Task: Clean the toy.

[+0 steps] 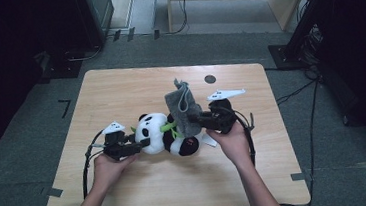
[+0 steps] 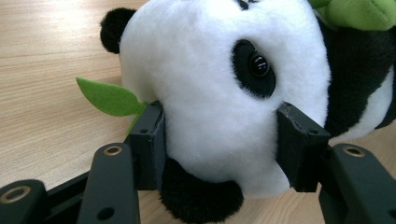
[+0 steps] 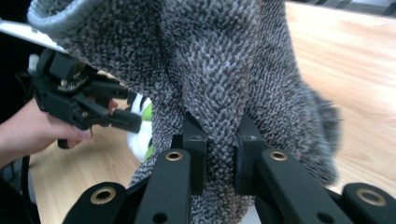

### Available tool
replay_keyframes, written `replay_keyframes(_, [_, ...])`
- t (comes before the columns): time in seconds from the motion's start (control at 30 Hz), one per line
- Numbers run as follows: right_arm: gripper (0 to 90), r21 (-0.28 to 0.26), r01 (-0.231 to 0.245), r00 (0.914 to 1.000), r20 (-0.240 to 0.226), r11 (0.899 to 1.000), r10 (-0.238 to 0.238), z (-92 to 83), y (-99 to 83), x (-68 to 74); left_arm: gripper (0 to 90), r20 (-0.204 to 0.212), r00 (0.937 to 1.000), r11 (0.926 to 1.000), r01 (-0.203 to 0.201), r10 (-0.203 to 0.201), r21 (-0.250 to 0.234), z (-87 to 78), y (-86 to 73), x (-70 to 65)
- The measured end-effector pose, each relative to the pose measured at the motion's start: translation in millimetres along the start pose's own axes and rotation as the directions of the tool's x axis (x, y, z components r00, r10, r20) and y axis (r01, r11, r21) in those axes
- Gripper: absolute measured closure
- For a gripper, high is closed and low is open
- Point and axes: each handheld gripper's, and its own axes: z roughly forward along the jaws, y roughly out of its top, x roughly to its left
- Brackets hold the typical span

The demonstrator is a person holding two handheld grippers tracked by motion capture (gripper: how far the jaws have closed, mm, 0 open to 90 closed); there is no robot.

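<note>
Grey knit cloth [image 3: 224, 70] is pinched between the jaws of our right gripper [image 3: 219, 140], lifted above the plush panda [image 1: 166, 132]. Our left gripper [image 2: 219, 144] clamps the panda's white head between its jaws on the bench [image 1: 143, 187]. We judge the garment, perhaps a small jumper, is off or not yet on; dressing remains.

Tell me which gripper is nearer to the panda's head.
Left. The left gripper has its fingers clamped on either side of the panda's head. The right gripper is off by the toy's other end, pinching the grey knitted cloth.
</note>
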Motion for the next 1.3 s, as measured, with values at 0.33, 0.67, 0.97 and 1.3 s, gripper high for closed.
replay_keyframes(0.33, [79.7,0.108,0.012,0.9999,0.001,0.994,-0.012,37.6,-22.1,-9.2,42.7,0.003,1.0,0.9999,-0.008,0.008,0.007,-0.3,0.0,-0.3])
replay_keyframes(0.67, [79.7,0.124,-0.041,0.999,0.023,0.991,0.039,30.1,-35.5,-37.8,42.7,0.005,1.0,1.0,0.001,-0.001,0.003,0.0,0.9,-0.3])
replay_keyframes(0.97, [79.8,0.14,-0.073,0.997,0.036,0.987,0.069,27.9,-44.4,-51.6,42.6,0.006,1.0,1.0,0.003,-0.003,0.006,-0.1,1.9,0.2])
replay_keyframes(1.3, [79.9,0.181,-0.128,0.9911,0.061,0.975,0.118,29.0,-58.9,-67.9,42.6,0.01,0.9999,1.0,0.008,-0.008,0.005,-0.1,2.2,1.2])
